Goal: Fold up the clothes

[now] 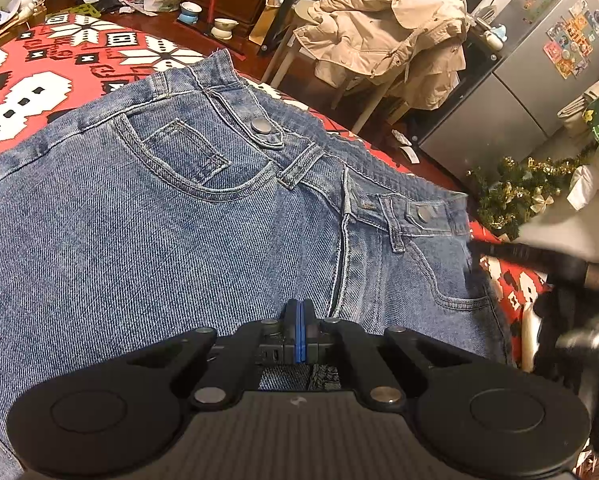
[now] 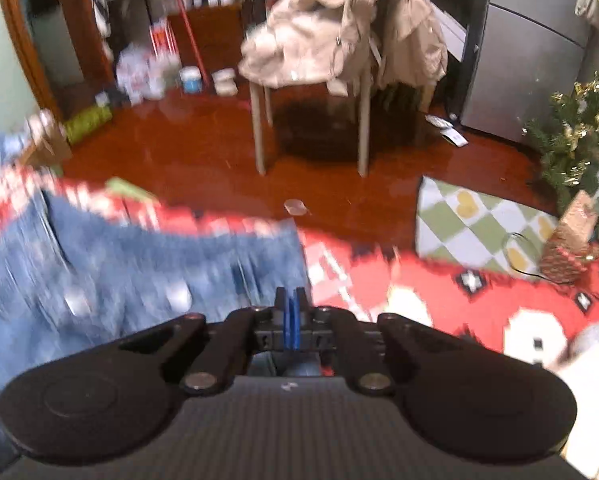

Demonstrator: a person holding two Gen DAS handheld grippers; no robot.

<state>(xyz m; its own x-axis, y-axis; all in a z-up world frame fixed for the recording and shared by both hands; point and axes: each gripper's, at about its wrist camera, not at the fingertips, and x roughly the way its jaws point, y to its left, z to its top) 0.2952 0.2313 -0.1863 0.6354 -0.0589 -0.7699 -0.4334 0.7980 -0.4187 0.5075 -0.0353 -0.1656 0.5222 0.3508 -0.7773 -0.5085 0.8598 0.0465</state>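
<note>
Blue jeans (image 1: 179, 220) lie front-up on a red and white patterned blanket (image 1: 39, 80), with the waistband and its metal button (image 1: 260, 125) at the far side. My left gripper (image 1: 298, 316) hovers low over the denim near the fly. Its blue pads are pressed together, and a fold of denim shows just beneath them. In the blurred right wrist view, the jeans (image 2: 139, 272) spread to the left. My right gripper (image 2: 291, 308) is at their right edge, shut, with denim under the pads. It also appears as a dark blur (image 1: 547, 264) in the left wrist view.
A chair draped with a beige coat (image 2: 339, 28) stands on the wooden floor (image 2: 203, 152) beyond the blanket's edge. A grey fridge (image 1: 519, 92) and a small decorated tree (image 2: 575, 132) are to the right. A checked mat (image 2: 479, 224), bowls (image 1: 189, 12) and bags sit on the floor.
</note>
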